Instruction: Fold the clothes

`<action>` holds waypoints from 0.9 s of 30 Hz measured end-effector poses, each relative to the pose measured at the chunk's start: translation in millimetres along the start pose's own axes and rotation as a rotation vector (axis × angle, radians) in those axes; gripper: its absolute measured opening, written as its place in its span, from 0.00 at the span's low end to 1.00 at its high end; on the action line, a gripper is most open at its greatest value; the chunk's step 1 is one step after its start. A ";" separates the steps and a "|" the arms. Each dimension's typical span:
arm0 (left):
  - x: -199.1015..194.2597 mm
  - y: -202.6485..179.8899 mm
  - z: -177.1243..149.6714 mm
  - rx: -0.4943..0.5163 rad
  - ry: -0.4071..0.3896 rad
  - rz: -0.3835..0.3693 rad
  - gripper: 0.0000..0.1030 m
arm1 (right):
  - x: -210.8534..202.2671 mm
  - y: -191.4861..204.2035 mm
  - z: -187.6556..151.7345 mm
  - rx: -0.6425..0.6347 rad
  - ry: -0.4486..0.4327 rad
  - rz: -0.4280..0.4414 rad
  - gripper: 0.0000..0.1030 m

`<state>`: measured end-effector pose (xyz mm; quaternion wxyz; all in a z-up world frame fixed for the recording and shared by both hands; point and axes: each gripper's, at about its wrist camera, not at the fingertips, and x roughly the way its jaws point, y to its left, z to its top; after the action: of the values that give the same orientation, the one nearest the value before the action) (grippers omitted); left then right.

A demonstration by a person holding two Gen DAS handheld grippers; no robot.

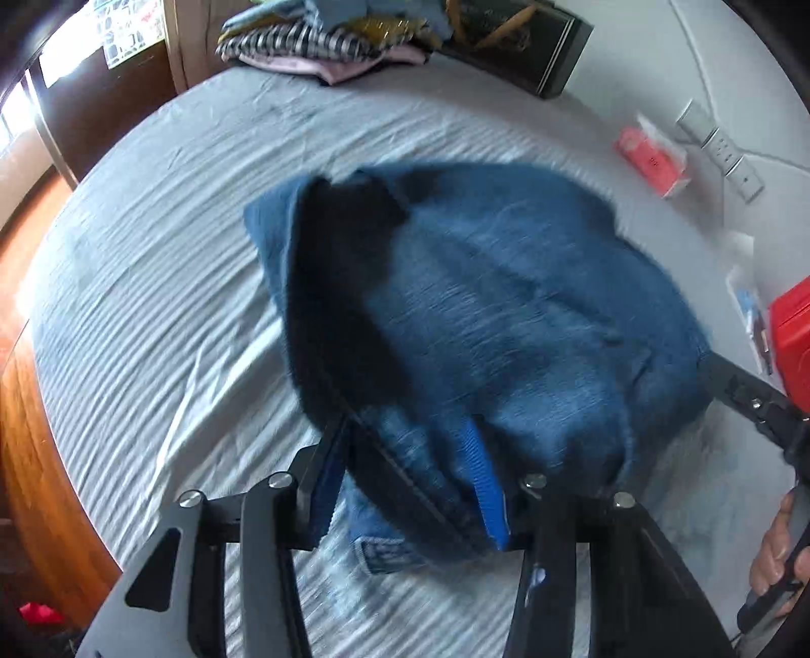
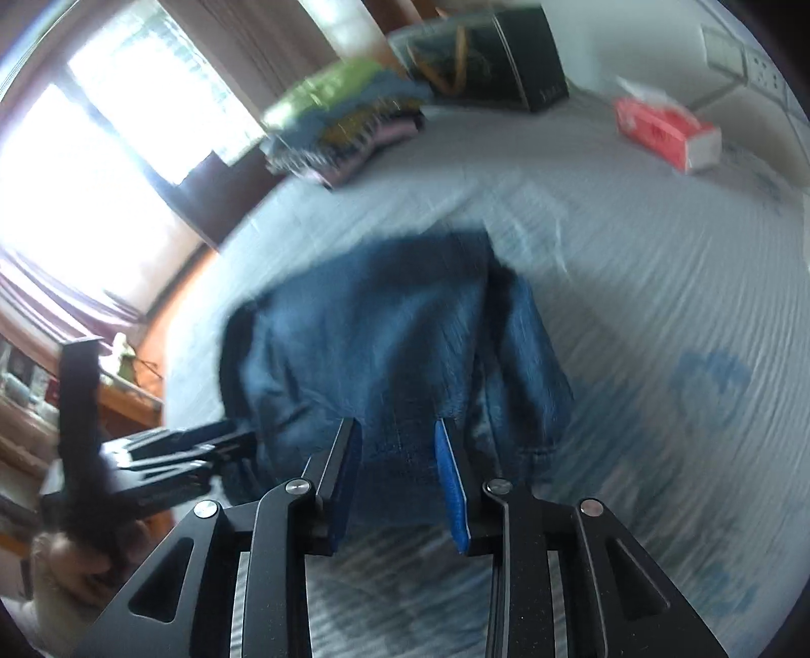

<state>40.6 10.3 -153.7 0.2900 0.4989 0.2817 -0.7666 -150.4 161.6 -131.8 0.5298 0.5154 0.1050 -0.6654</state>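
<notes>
While the jeans lie bunched mid-bed, the left gripper has its fingers clamped on their denim edge; the right gripper holds its fingers apart around the hem.

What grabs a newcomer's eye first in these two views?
The blue jeans bunched mid-bed, with the left claw and right claw both at their near edge. Next, the red box on the far right of the sheet, and the clothes pile at the far end.
</notes>
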 end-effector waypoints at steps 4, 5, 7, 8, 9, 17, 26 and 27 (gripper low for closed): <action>6.0 3.0 -5.0 -0.009 0.007 0.002 0.47 | 19.7 -13.7 -2.5 0.078 0.035 0.001 0.28; 6.9 2.8 -4.9 -0.008 0.006 0.001 0.47 | 21.2 -13.0 -2.1 0.085 0.029 -0.006 0.28; 8.2 1.9 -7.5 0.004 -0.005 0.022 0.55 | 24.1 -11.7 -1.3 0.098 0.018 -0.021 0.29; 9.5 2.1 -8.4 0.007 -0.008 0.028 0.57 | 23.8 -10.5 -2.6 0.098 0.013 -0.025 0.29; 10.4 4.0 -8.7 0.002 -0.006 0.027 0.61 | 23.1 -10.5 -4.1 0.109 0.009 -0.023 0.29; -33.6 17.5 -11.8 -0.044 -0.048 -0.003 0.63 | -15.3 -1.0 -15.5 0.109 -0.065 -0.030 0.29; -55.4 19.6 45.7 0.002 -0.160 -0.003 0.63 | -48.9 -21.0 -30.5 0.154 -0.091 -0.130 0.30; -47.4 21.8 54.5 0.006 -0.154 -0.006 0.63 | -48.2 -21.0 -29.3 0.167 -0.097 -0.132 0.31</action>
<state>39.5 -35.9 -94.2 0.3072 0.4384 0.2576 -0.8044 -155.1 219.2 -115.0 0.4446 0.5169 0.0570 -0.7293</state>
